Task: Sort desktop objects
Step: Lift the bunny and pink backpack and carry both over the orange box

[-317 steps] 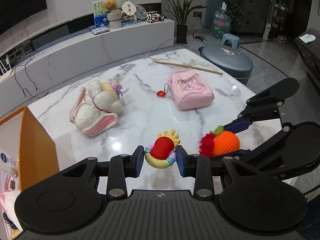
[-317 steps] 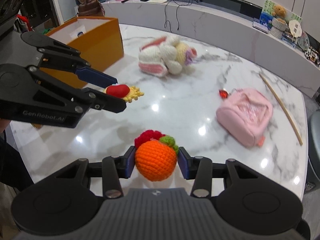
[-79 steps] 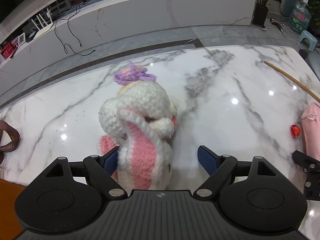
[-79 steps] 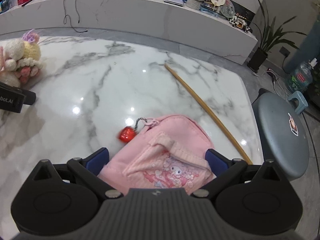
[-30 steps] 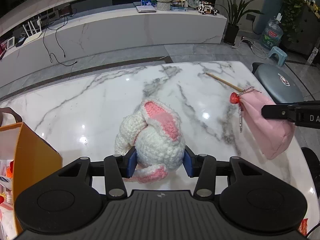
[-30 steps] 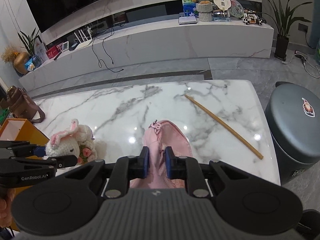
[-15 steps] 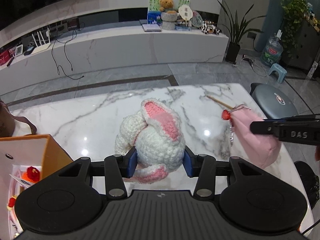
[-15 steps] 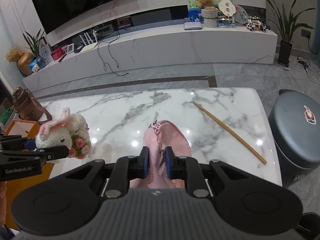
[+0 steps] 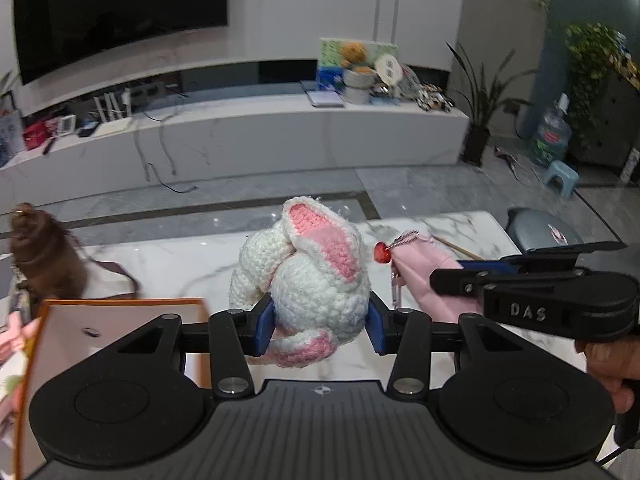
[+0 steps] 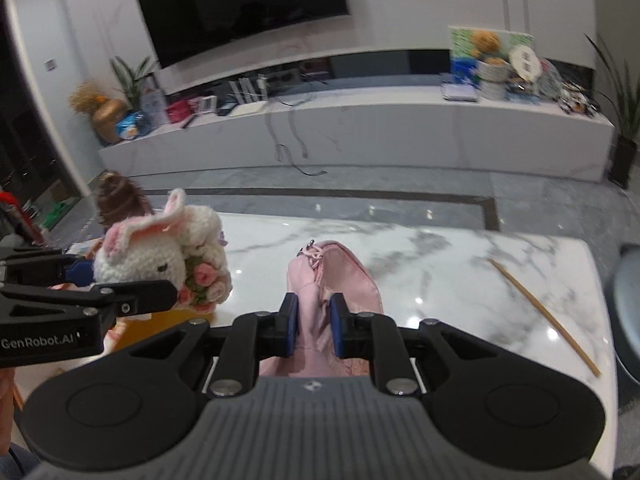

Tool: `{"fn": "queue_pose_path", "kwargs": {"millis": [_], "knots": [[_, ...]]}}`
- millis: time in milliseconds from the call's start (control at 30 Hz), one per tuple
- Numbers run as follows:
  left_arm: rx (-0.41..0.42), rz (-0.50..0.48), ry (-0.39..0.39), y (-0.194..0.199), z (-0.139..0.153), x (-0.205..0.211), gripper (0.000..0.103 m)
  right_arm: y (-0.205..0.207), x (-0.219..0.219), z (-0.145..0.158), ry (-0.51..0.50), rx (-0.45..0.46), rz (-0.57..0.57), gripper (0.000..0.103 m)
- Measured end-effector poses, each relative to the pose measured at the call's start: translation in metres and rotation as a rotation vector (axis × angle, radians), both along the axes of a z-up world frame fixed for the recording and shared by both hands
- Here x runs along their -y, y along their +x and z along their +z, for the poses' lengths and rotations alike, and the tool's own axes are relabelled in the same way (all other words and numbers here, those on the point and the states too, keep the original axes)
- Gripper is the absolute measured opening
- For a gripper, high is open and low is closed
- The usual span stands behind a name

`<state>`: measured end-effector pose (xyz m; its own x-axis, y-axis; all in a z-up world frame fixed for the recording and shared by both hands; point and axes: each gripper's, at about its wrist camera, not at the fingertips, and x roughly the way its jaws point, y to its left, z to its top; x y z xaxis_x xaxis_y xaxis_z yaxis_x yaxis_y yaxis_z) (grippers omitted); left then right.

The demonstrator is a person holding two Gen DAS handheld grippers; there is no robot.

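My left gripper [image 9: 320, 322] is shut on a white and pink crochet bunny [image 9: 308, 280], which hangs in the air above the marble table [image 9: 192, 264]. The right wrist view shows the same bunny [image 10: 160, 256] held up at the left, beside the left gripper [image 10: 116, 280]. My right gripper [image 10: 314, 324] is shut on a pink pouch [image 10: 332, 276], lifted off the table. In the left wrist view that pouch [image 9: 424, 276], with its red charm [image 9: 382, 252], hangs from the right gripper [image 9: 460, 274] just right of the bunny. An orange box [image 9: 120, 320] stands open at the lower left.
A brown bag [image 9: 44, 256] stands at the table's far left edge. A thin wooden stick [image 10: 548, 316] lies near the table's right edge. A grey round stool [image 9: 540, 232] is beyond the right edge. A long white TV bench [image 10: 360, 128] runs behind.
Both grippers have risen and swung left with their loads. The bunny and pouch are higher above the table, and the orange box has come closer at the lower left.
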<state>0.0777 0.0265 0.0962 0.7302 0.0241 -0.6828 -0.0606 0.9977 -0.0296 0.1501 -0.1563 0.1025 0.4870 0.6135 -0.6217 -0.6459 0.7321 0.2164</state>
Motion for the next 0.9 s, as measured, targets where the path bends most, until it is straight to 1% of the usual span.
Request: {"fn": "queue_pose_path", "kwargs": {"millis": [200, 300, 400, 500, 633, 733, 900], "knots": [[0.028, 0.075, 0.014, -0.032, 0.020, -0.041, 0.053, -0.031, -0.046, 0.015, 0.033, 0.036, 0.109, 0.018], [0.027, 0.120, 0.024, -0.047, 0.023, -0.061, 0.053, -0.049, -0.072, 0.017, 0.040, 0.046, 0.168, 0.018], [0.022, 0.159, 0.017, -0.062, 0.024, -0.081, 0.053, -0.067, -0.095, 0.019, 0.050, 0.051, 0.227, 0.018], [0.009, 0.198, 0.003, -0.075, 0.019, -0.103, 0.053, -0.082, -0.114, 0.019, 0.057, 0.049, 0.272, 0.018], [-0.017, 0.239, -0.013, -0.089, 0.009, -0.126, 0.053, -0.102, -0.140, 0.015, 0.040, 0.052, 0.337, 0.018], [-0.035, 0.263, -0.020, -0.098, 0.000, -0.139, 0.053, -0.115, -0.158, 0.011, 0.016, 0.053, 0.379, 0.018], [-0.061, 0.285, -0.036, -0.106, -0.013, -0.154, 0.053, -0.126, -0.173, 0.001, -0.007, 0.048, 0.431, 0.019]]}}
